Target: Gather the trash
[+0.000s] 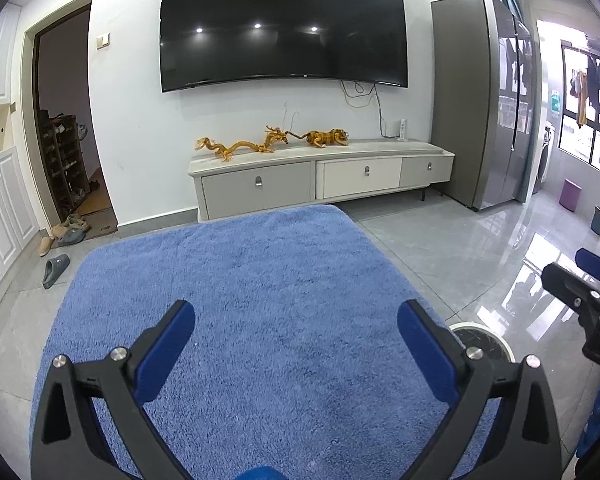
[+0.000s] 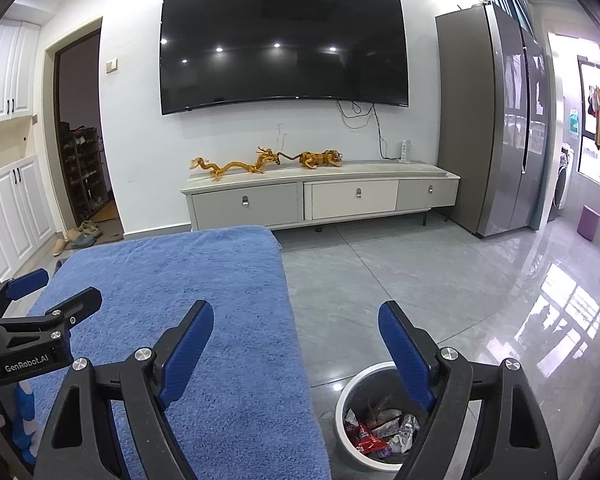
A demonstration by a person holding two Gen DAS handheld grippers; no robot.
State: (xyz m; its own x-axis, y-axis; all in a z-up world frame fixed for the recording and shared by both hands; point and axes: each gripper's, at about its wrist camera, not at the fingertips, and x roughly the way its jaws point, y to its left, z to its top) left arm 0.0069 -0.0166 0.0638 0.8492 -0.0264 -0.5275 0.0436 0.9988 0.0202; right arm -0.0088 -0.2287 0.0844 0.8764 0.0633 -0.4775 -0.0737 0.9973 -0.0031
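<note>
1. My left gripper (image 1: 296, 326) hangs over the blue towel (image 1: 260, 280), jaws spread wide with nothing between them.
2. My right gripper (image 2: 296, 330) is spread too, empty, above the towel's right edge.
3. Crumpled wrappers (image 2: 380, 430) lie inside the white-rimmed bin (image 2: 342, 396) on the floor just beside the towel.
</note>
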